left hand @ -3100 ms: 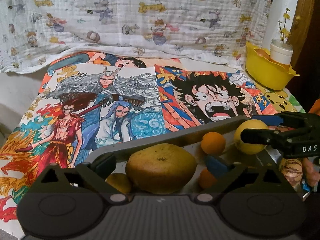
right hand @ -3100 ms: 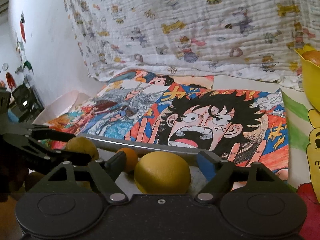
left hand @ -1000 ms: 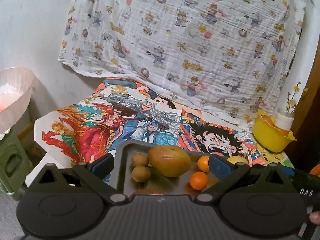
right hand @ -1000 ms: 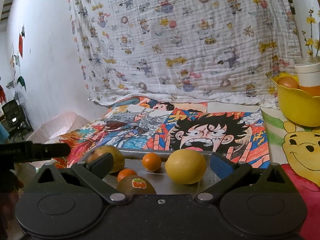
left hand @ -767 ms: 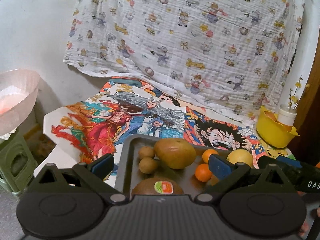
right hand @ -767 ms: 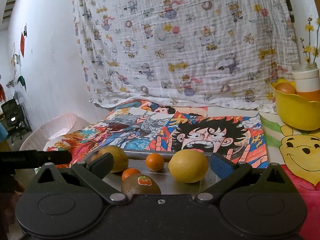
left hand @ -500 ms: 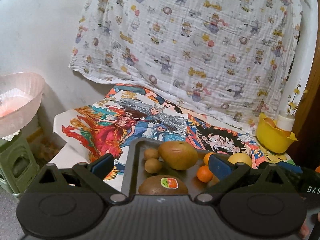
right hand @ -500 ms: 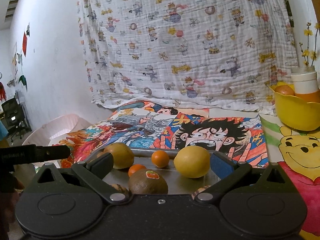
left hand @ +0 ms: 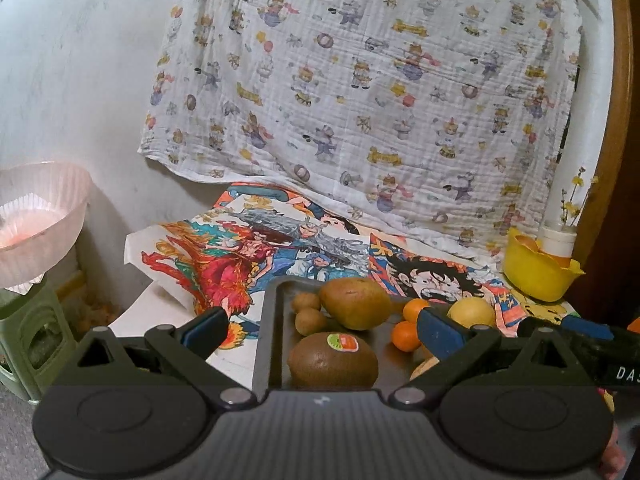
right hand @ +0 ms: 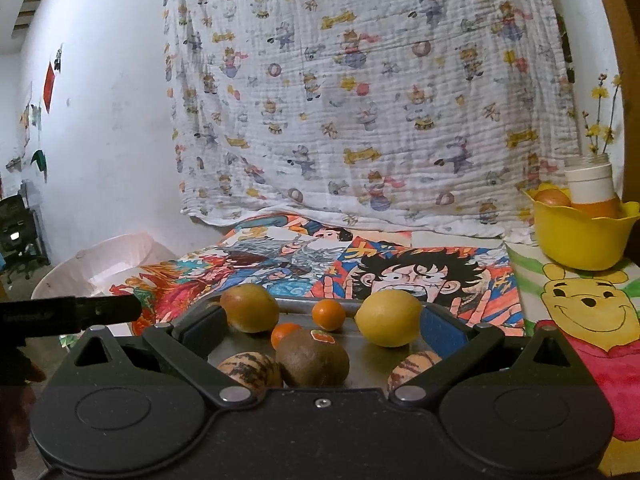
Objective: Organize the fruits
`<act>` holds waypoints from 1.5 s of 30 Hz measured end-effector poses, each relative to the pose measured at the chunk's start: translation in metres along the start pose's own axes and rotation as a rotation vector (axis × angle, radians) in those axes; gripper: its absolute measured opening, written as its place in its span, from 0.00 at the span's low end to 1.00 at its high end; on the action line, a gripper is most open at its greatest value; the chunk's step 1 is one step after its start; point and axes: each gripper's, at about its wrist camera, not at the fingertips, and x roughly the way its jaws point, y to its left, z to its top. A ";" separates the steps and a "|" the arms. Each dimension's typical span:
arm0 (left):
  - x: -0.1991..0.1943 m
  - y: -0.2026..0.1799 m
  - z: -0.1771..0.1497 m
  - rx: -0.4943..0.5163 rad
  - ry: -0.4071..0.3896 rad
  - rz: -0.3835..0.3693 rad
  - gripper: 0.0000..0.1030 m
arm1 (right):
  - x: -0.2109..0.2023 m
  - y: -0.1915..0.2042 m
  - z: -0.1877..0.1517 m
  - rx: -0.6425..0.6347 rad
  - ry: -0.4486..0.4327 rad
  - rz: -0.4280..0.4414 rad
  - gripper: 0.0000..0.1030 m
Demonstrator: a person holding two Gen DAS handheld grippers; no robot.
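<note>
A grey metal tray (left hand: pixel 269 312) (right hand: pixel 360 342) lies on the cartoon-print table cover. On it are a brown kiwi with a sticker (left hand: pixel 332 360) (right hand: pixel 312 358), a big brownish pear-like fruit (left hand: pixel 355 303) (right hand: pixel 250 307), two small brown fruits (left hand: pixel 308 314), two small oranges (left hand: pixel 405 334) (right hand: pixel 328 314), a yellow lemon (left hand: pixel 471 312) (right hand: pixel 389 317) and two striped fruits (right hand: pixel 250 372). My left gripper (left hand: pixel 322 326) is open and empty, back from the tray's near edge. My right gripper (right hand: pixel 322 326) is open and empty, likewise back from the tray.
A yellow bowl (left hand: pixel 536 270) (right hand: pixel 580 236) with a fruit and a white jar stands at the back right. A pink basin (left hand: pixel 36 224) sits on a green stool (left hand: pixel 28 344) at the left. A patterned cloth (left hand: pixel 360 100) hangs behind the table.
Both grippers have drawn back and up from the tray, so more of the tray and fruit shows. Three seconds ago each open gripper stood around a fruit; both are empty now.
</note>
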 end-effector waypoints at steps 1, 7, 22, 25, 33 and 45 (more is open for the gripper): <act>-0.001 0.000 -0.001 0.004 0.001 -0.001 1.00 | -0.001 0.000 -0.001 0.003 -0.002 -0.006 0.99; -0.004 -0.002 -0.009 0.034 0.017 -0.020 1.00 | -0.008 -0.004 -0.009 0.045 -0.011 -0.043 0.99; -0.009 0.001 -0.032 0.040 0.063 -0.046 0.99 | -0.019 0.000 -0.033 0.046 0.000 -0.049 0.99; -0.008 0.002 -0.034 0.038 0.075 -0.040 1.00 | -0.020 0.003 -0.036 0.023 0.006 -0.037 0.99; -0.006 0.004 -0.037 0.045 0.095 -0.013 1.00 | -0.017 0.003 -0.040 0.038 0.034 -0.037 0.99; -0.004 0.008 -0.040 0.036 0.119 0.003 1.00 | -0.011 0.003 -0.044 0.038 0.086 -0.029 0.99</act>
